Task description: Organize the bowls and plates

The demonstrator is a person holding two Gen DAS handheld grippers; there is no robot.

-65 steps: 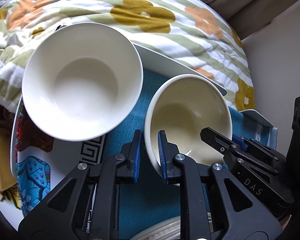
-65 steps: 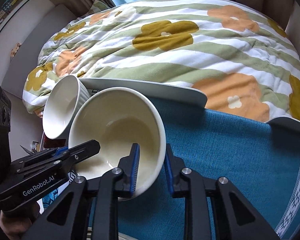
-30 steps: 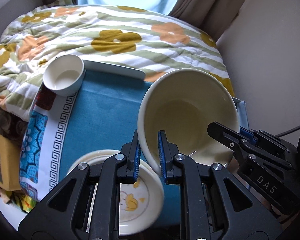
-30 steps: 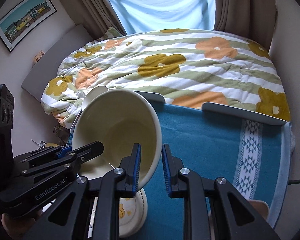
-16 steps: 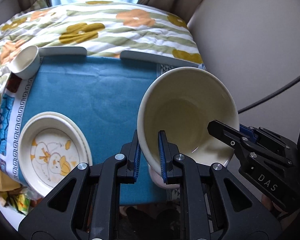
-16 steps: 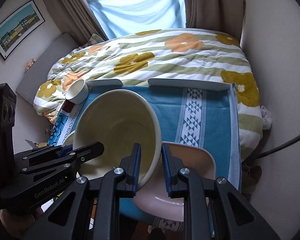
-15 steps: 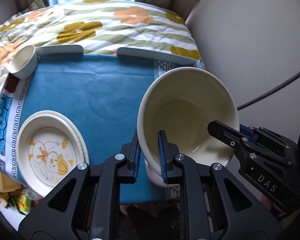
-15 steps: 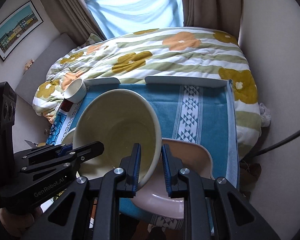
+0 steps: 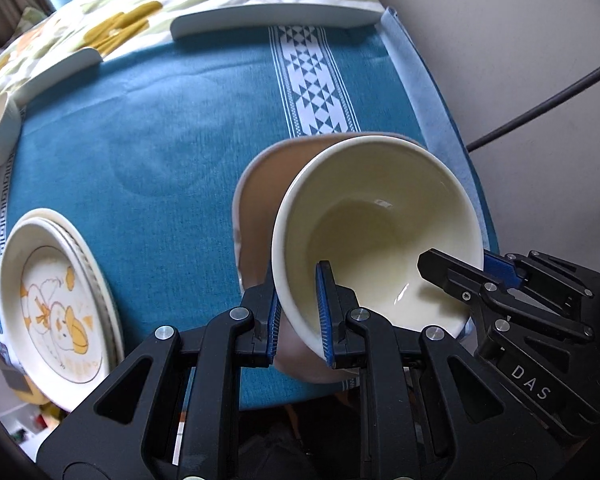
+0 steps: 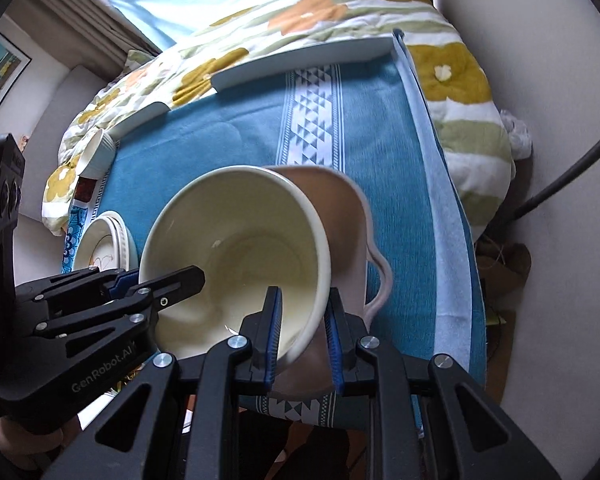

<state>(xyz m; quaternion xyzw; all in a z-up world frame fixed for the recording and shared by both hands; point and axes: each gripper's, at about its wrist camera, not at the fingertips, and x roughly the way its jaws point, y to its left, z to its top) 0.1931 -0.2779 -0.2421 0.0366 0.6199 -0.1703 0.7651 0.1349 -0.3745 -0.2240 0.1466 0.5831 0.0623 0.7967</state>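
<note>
While both grippers pinch opposite rims of the glossy cream ceramic bowl, the left gripper and right gripper are nearly closed on it; it hangs tilted over the pale pink handled dish on the teal tablecloth.

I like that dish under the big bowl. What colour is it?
The dish under the cream bowl is pale pink, clearest in the right wrist view.
</note>
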